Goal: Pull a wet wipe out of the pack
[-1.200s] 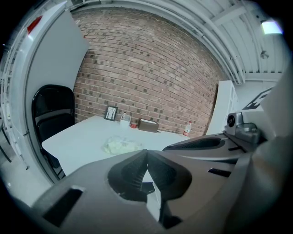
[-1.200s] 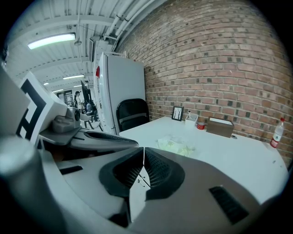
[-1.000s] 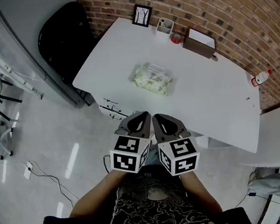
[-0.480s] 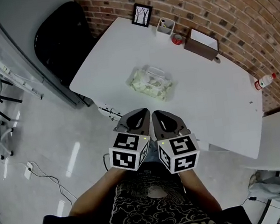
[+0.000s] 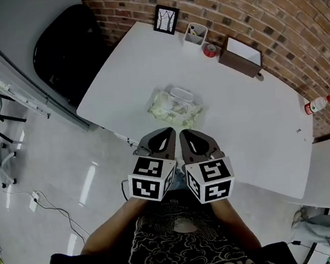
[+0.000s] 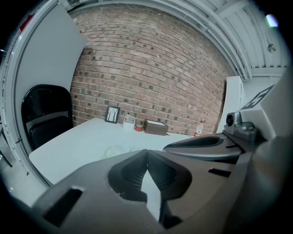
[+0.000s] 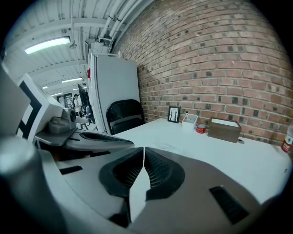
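Wet wipe pack (image 5: pixel 174 108) lay flat on the white table (image 5: pixel 253 123), near the table's edge on the person's side. Clear wrap, pale wipes inside; nothing touched it.

Left gripper (image 5: pixel 166 133): on the person's side of the pack, clear of it, over the table edge. In the left gripper view its jaws (image 6: pixel 146 153) were closed tip to tip, with nothing between them.

Right gripper (image 5: pixel 184 135): just beside the left one, same side of the pack, also clear of it. In the right gripper view the jaws (image 7: pixel 143 151) were closed too, only a hairline slit at the tips, and empty.

Beyond the pack, along the brick wall: picture frame (image 5: pixel 167 19), white holder (image 5: pixel 196 32), small red round item (image 5: pixel 209 49), brown box (image 5: pixel 240 57), in that order from left to right. Couldn't tell what the red item was.

Bottle (image 5: pixel 317 104) with a red cap stood well to the right of the pack, at the wall. Black chair (image 5: pixel 65 51) stood left of and beyond the pack, off the table's corner.
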A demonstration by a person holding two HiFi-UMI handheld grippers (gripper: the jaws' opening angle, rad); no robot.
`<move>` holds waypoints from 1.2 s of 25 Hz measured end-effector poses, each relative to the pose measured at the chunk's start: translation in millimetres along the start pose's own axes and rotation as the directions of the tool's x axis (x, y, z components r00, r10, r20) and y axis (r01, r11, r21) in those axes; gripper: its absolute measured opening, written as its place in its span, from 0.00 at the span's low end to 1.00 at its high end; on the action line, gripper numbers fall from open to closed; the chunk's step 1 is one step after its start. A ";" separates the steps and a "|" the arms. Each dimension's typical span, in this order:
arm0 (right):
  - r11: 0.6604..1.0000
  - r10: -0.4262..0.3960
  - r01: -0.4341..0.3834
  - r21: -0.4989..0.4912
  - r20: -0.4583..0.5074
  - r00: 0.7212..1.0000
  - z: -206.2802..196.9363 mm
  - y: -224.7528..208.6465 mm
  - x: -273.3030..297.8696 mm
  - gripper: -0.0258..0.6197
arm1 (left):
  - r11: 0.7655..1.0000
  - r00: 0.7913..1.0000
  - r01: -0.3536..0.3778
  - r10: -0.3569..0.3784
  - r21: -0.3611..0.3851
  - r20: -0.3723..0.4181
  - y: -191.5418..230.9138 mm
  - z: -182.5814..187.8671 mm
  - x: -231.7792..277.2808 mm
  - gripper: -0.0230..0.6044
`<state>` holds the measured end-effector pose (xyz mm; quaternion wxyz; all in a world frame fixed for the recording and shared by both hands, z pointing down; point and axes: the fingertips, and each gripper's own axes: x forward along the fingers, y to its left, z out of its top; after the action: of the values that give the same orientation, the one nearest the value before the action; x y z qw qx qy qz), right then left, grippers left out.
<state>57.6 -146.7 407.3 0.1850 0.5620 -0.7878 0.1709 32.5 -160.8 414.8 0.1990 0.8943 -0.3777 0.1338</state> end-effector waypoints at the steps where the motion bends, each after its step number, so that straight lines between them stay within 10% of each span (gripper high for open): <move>1: 1.000 0.000 0.000 -0.002 -0.002 1.000 0.5 -3.3 3.5 0.07 | 1.000 1.000 -0.003 0.003 -0.002 -0.002 1.7 0.3 4.1 0.06; 30: 0.999 0.022 -0.019 0.026 -0.114 0.993 -10.8 -54.9 80.7 0.07 | 0.998 0.995 -0.043 0.040 -0.034 -0.090 41.1 -7.9 79.1 0.06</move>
<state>86.6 -224.9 459.1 0.2208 0.5456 -0.7795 0.2145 55.5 -232.5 463.1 0.2288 0.8757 -0.3893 0.1709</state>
